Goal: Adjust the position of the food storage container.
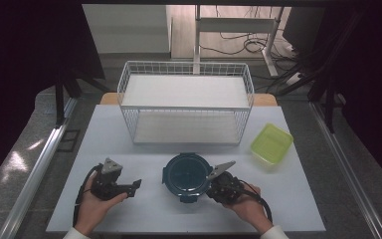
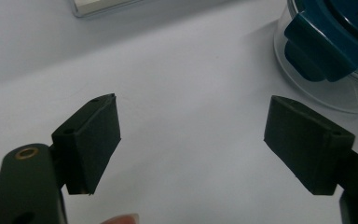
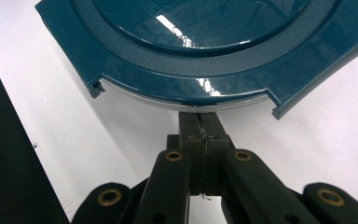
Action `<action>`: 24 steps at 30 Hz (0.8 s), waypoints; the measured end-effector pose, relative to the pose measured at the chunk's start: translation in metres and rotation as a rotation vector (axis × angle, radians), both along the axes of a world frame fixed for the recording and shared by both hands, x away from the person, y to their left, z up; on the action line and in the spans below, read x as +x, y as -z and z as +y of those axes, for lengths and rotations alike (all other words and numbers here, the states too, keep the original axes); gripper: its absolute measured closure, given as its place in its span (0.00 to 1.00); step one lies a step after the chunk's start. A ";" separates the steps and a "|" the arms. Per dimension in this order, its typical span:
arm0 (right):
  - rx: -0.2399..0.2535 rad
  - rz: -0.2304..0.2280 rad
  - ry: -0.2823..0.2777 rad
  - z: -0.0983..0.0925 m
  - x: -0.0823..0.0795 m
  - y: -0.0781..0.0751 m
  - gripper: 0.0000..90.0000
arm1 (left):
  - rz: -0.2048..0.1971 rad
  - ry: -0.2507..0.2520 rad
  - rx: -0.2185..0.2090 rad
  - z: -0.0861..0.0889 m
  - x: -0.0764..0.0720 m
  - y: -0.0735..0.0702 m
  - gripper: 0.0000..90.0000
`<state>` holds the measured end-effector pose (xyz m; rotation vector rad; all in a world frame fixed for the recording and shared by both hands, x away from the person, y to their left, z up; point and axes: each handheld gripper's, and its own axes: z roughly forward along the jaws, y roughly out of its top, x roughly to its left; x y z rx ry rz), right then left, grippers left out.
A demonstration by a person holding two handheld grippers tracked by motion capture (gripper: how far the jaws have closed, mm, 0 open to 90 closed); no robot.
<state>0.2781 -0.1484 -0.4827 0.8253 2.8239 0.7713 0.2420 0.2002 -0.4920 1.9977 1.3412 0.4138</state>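
A round clear container with a dark teal latch lid (image 1: 186, 174) stands at the table's near middle. My right gripper (image 1: 209, 187) lies at its right side, held by a hand. In the right gripper view its jaws are shut together, and their tips (image 3: 200, 119) touch the container just under the lid's rim (image 3: 205, 88); nothing shows between them. My left gripper (image 1: 133, 187) rests in a hand to the left of the container, apart from it. Its jaws stand wide open over bare table (image 2: 193, 119), and the container (image 2: 335, 42) is beyond the right pad (image 2: 303, 144).
A white wire rack (image 1: 185, 99) with two shelf boards stands at the back middle of the white table (image 1: 109, 134). A lime green square tub (image 1: 272, 143) sits right of it. Dark floor and metal rails flank the table.
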 end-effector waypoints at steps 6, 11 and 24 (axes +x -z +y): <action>0.055 -0.012 0.028 -0.016 -0.002 -0.012 0.99 | 0.002 -0.005 -0.002 0.001 0.000 0.000 0.20; 0.095 -0.033 0.069 -0.035 -0.005 -0.020 0.99 | 0.002 -0.005 -0.002 0.001 0.000 0.001 0.20; 0.214 -0.027 0.245 -0.084 0.000 -0.023 0.97 | -0.001 -0.001 -0.016 0.000 -0.002 -0.001 0.20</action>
